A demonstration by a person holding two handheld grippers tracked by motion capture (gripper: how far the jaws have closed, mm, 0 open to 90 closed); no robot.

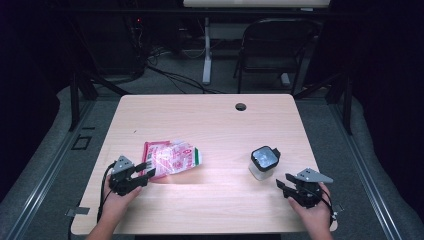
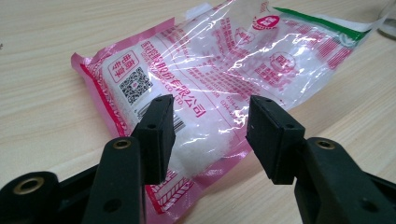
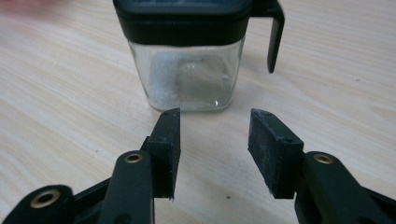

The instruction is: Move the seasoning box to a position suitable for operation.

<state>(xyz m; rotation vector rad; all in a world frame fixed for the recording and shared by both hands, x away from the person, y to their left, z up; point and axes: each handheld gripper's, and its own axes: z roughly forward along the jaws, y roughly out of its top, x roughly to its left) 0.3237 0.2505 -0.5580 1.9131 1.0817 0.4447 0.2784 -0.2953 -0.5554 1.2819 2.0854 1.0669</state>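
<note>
A clear plastic bag [image 1: 172,157] with pink print and white grains lies flat at the table's left middle. In the left gripper view the bag [image 2: 215,79] fills the space ahead, its near corner under the jaws. My left gripper [image 1: 146,169] [image 2: 210,128] is open just above that corner, pads apart from the plastic. A small clear jar [image 1: 263,163] with a black lid and side tab stands upright at the right. The jar [image 3: 189,60] holds a little white powder. My right gripper [image 1: 283,185] [image 3: 214,137] is open, just short of the jar, touching nothing.
The wooden table [image 1: 210,125] has a round cable hole [image 1: 241,106] near its far edge. A folding chair [image 1: 272,47] and a desk leg [image 1: 206,50] stand on the floor beyond the table. Dark curtains close in both sides.
</note>
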